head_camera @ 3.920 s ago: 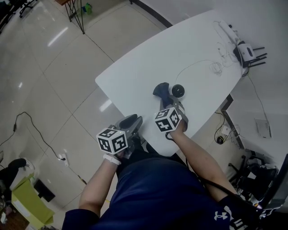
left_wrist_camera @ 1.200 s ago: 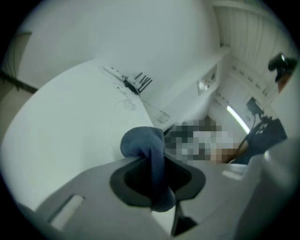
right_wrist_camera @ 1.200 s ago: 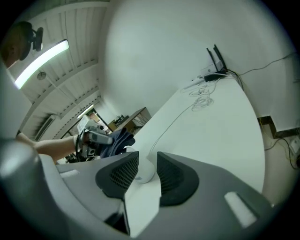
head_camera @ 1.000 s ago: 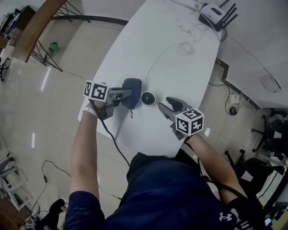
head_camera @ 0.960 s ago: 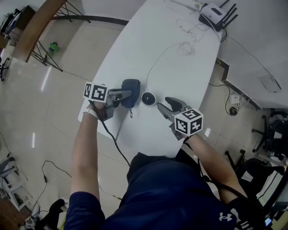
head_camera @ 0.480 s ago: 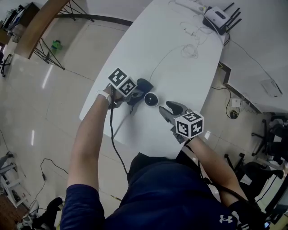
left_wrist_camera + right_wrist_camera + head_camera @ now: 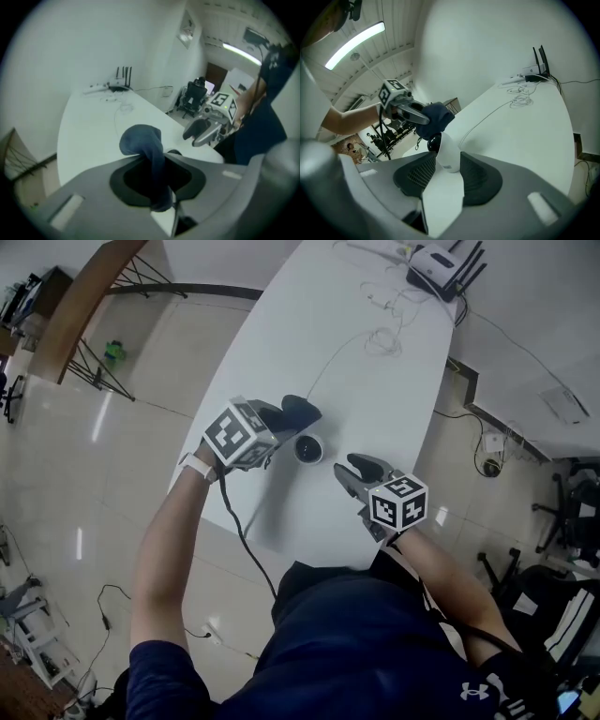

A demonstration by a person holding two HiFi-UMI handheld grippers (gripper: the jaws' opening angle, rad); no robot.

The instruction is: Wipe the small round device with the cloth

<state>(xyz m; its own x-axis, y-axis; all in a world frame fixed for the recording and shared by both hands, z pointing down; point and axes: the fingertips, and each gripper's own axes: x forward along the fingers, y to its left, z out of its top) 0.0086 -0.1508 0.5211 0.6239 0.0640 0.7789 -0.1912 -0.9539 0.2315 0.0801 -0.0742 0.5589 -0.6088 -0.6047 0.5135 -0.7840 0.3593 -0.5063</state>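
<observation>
Near right, the right gripper (image 7: 354,468), jaws half-spread and just now closing, frames the small round device (image 7: 307,448) on the table (image 7: 375,381) without clasping it. Just beyond, the left gripper (image 7: 279,418) pinches the cloth (image 7: 304,412). Wiping looks imminent: next, lower the cloth onto the device.

Navy blue cloth (image 7: 302,411); white device (image 7: 307,449) with glossy black face; white table (image 7: 375,399).

bunched dark blue cloth (image 7: 302,412) just beside white round device (image 7: 308,448).
</observation>
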